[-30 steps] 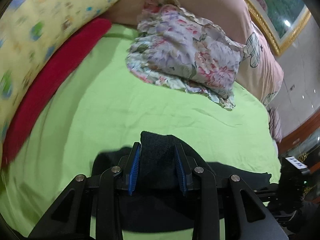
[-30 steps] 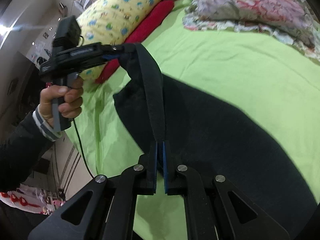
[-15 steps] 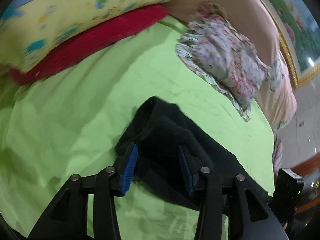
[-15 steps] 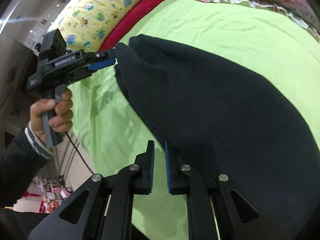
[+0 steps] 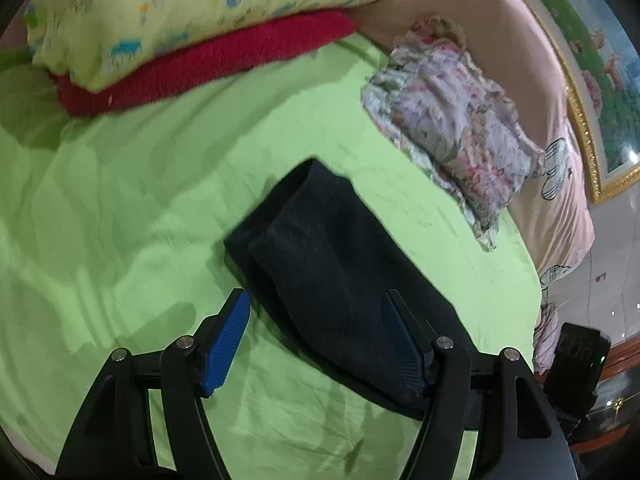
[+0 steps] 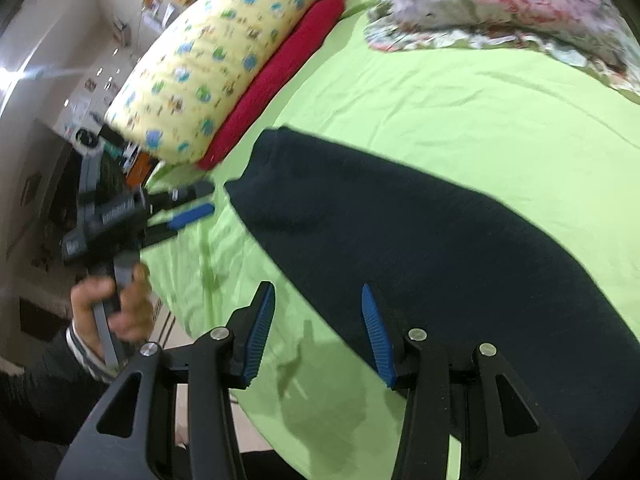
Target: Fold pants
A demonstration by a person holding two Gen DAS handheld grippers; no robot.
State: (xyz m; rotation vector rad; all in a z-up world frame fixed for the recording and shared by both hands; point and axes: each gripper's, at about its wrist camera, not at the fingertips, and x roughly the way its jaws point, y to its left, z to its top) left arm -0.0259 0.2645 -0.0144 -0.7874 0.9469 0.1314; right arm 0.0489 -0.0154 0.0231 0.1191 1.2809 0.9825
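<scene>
Dark navy pants [image 5: 332,264] lie folded over on the green bed sheet [image 5: 132,208], their doubled end toward the pillows. My left gripper [image 5: 320,340] hovers just above their near edge with its jaws opening, and the cloth lies loose below, free of the blue pads [image 5: 228,340]. In the right wrist view the pants [image 6: 420,248] spread across the sheet [image 6: 460,100]. My right gripper [image 6: 318,332] is also opening over their near edge, gripping nothing. The left gripper [image 6: 192,208] shows there at the left, held by a hand [image 6: 108,308].
A yellow patterned pillow [image 5: 192,12] rests on a red roll [image 5: 208,64] at the bed's far left. A floral pillow [image 5: 452,128] lies at the back right against a pink headboard cover [image 5: 560,184]. The bed's edge [image 6: 256,412] drops off close under the right gripper.
Both grippers let go of the pants and opened. The lifted fold dropped flat onto the sheet. The left gripper drew back to the left, away from the cloth.
</scene>
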